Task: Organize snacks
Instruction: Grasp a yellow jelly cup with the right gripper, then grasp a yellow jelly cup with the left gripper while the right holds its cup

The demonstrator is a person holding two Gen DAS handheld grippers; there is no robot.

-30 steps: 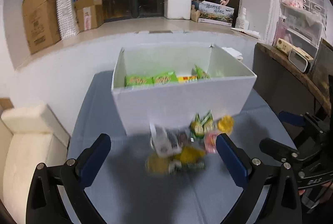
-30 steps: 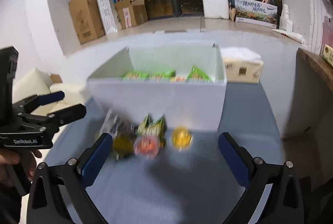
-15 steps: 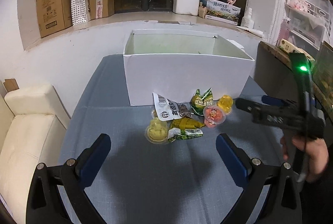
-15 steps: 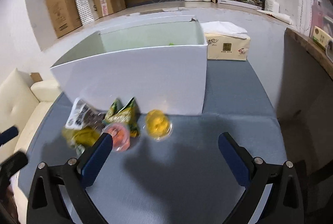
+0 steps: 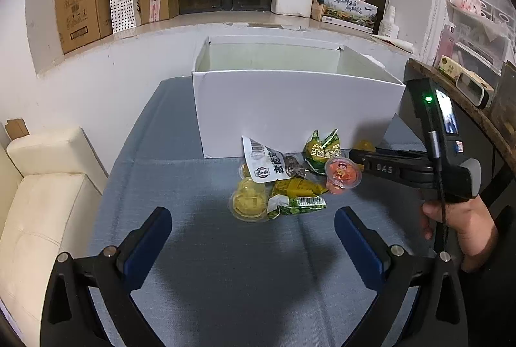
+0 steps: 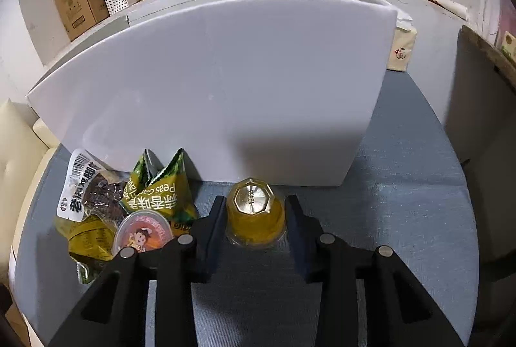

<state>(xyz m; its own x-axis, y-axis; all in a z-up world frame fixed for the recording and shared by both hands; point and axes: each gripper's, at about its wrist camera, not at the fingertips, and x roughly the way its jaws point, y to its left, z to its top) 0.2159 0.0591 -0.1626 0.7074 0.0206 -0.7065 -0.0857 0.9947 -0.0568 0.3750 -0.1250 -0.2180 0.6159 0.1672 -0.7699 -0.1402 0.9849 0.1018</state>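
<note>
The blue-grey table [image 5: 200,266] carries a large open white box [image 5: 290,111] at its far middle; judged from the task, this box is the destination for the snacks, and its interior is not visible from either view. Loose snacks lie in a cluster against the near wall of the white box, within short reach of the opening. In the cluster, a white barcode packet [image 5: 262,164] leans on a dark packet [image 6: 103,195]; two green pea packets [image 6: 161,192] stand against the box wall; an olive packet [image 5: 295,187] and a green-and-white packet [image 5: 298,203] lie flat on the near side. A yellow jelly cup [image 5: 248,201] sits at the near left of the cluster and a red jelly cup [image 5: 342,176] at its right. A second, amber jelly cup [image 6: 254,213] stands apart to the right, near the box wall. The right gripper [image 6: 254,218] is level with the table, with its jaws bracketing this amber jelly cup on both sides, close to or touching its walls; whether the grip is fully seated cannot be told. The cup stands clear of the pile, which probably makes it the simplest first pick. The left gripper [image 5: 253,237] hovers above the near table with jaws spread wide and holds nothing.
</note>
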